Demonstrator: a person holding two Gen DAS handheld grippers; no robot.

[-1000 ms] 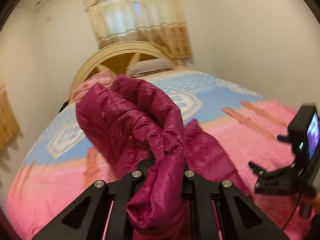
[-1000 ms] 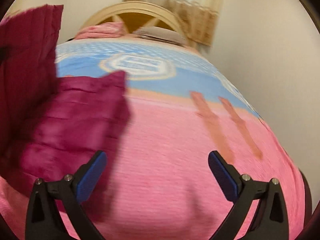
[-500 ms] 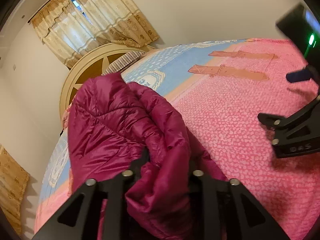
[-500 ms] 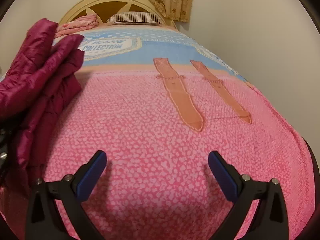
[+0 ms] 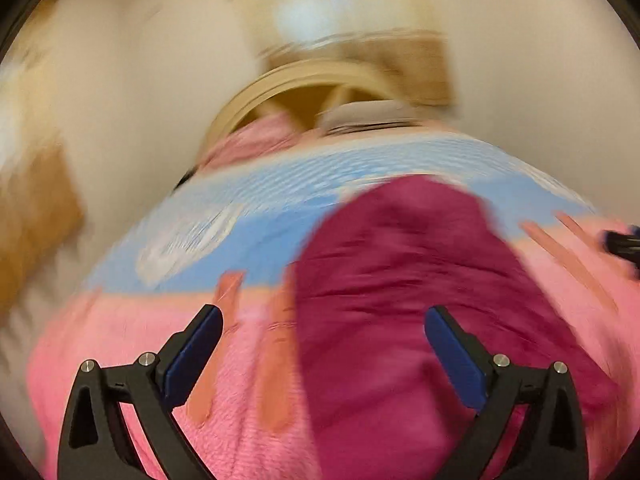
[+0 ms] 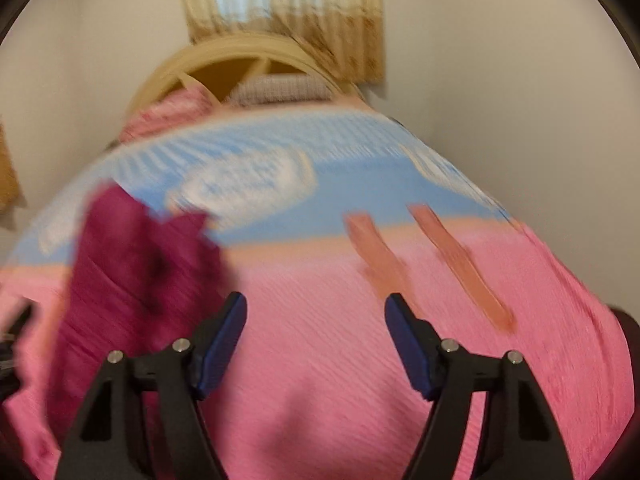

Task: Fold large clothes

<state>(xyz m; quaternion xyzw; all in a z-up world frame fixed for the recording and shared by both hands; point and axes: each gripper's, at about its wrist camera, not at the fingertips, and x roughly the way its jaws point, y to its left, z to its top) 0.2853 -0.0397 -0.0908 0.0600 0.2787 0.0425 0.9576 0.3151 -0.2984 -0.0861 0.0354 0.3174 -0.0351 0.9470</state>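
A magenta puffer jacket (image 5: 404, 280) lies in a heap on the pink and blue bedspread (image 5: 132, 344). My left gripper (image 5: 322, 324) hovers over its near left edge; its jaws are opening wide and neither blue pad presses the cloth. In the right wrist view the jacket (image 6: 136, 264) lies at the left, beside the left finger. My right gripper (image 6: 316, 312) is over bare pink bedspread (image 6: 320, 380), its jaws closing with nothing between them. Both views are motion-blurred. A tip of the right gripper (image 5: 624, 242) shows at the left view's right edge.
A cream arched headboard (image 6: 248, 60) with a grey pillow (image 6: 280, 90) and a pink pillow (image 6: 172, 112) stands at the far end, curtains (image 6: 288, 12) above it. Two orange strips (image 6: 460, 264) mark the bedspread at the right. White walls (image 6: 520, 80) flank the bed.
My left gripper let go of the jacket, which now lies dropped on the bed; its jaws went from shut to wide. My right gripper's jaws narrowed and it rose a little.
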